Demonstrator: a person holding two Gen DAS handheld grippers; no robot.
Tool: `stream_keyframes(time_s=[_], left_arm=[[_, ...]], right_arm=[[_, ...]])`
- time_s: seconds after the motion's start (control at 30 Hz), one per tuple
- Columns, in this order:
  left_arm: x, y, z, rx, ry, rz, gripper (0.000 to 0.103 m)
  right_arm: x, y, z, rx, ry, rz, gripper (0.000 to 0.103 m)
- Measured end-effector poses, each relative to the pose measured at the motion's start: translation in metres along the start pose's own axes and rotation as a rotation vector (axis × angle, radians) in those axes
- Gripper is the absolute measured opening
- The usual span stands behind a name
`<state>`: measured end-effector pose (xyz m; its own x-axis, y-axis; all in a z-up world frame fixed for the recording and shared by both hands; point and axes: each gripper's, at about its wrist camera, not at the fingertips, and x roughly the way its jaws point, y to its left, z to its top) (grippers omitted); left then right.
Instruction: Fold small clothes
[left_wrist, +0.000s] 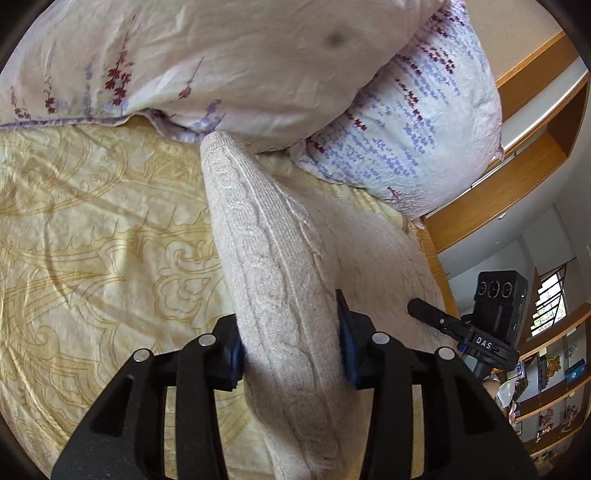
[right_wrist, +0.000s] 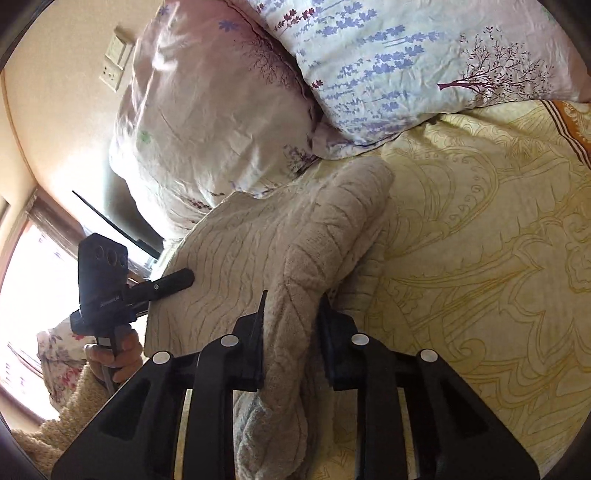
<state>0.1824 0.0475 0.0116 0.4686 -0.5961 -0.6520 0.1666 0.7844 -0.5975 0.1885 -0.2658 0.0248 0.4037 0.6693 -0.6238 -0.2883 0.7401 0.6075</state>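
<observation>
Cream cable-knit sweater (left_wrist: 280, 280) runs from the bottom centre of each wrist view up toward the flowered pillows (left_wrist: 406, 122) at the top, lying on the yellow patterned bedspread (left_wrist: 92, 229). Left gripper (left_wrist: 291, 350) is clamped on a bunched fold of it. Right gripper (right_wrist: 291, 332) likewise pinches a knit fold between its pads.

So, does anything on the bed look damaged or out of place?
Only a small dark spot on the floral duvet, top of the left view; stain or shadow, unclear. The knitted sweater looks intact in both grippers.
</observation>
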Motion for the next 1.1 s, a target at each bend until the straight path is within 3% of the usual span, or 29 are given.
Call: stream_keyframes(time_s=[0.07,0.17,0.27,0.33,0.43,0.63,0.83,0.9,1.0,1.03,1.1], left_arm=[[-0.001,0.005,-0.004,-0.008,-0.006,0.021,0.050],[-0.022,-0.003,-0.006,0.022,-0.085,0.103,0.053],[-0.050,-0.032,-0.016,0.143,-0.215,0.198,0.059],[-0.054,-0.054,-0.023,0.207,-0.230,0.183,0.064],[-0.039,-0.078,-0.032,0.275,-0.172,0.156,0.065],[-0.005,-0.084,-0.045,0.346,-0.102,0.254,0.067],[0.012,-0.089,-0.050,0.403,-0.104,0.347,0.071],[0.015,-0.091,-0.050,0.416,-0.105,0.364,0.074],[0.001,-0.092,-0.051,0.409,-0.116,0.369,0.074],[-0.008,-0.093,-0.054,0.397,-0.130,0.367,0.074],[-0.028,-0.090,-0.063,0.366,-0.153,0.418,0.083]], right_arm=[[-0.008,-0.003,-0.003,0.010,-0.002,-0.046,0.040],[-0.047,0.013,-0.009,-0.068,-0.156,-0.151,0.041],[-0.074,0.044,-0.019,-0.197,-0.252,-0.120,0.041],[-0.066,0.062,-0.022,-0.265,-0.210,-0.110,0.041],[-0.042,0.070,-0.029,-0.302,-0.125,-0.125,0.040],[-0.007,0.057,-0.041,-0.297,-0.032,-0.308,0.039],[0.002,0.052,-0.042,-0.275,-0.039,-0.332,0.040],[0.002,0.055,-0.044,-0.322,-0.078,-0.362,0.040],[-0.015,0.059,-0.047,-0.280,-0.131,-0.370,0.040],[-0.025,0.060,-0.050,-0.257,-0.160,-0.372,0.042],[-0.042,0.060,-0.057,-0.218,-0.202,-0.402,0.068]])
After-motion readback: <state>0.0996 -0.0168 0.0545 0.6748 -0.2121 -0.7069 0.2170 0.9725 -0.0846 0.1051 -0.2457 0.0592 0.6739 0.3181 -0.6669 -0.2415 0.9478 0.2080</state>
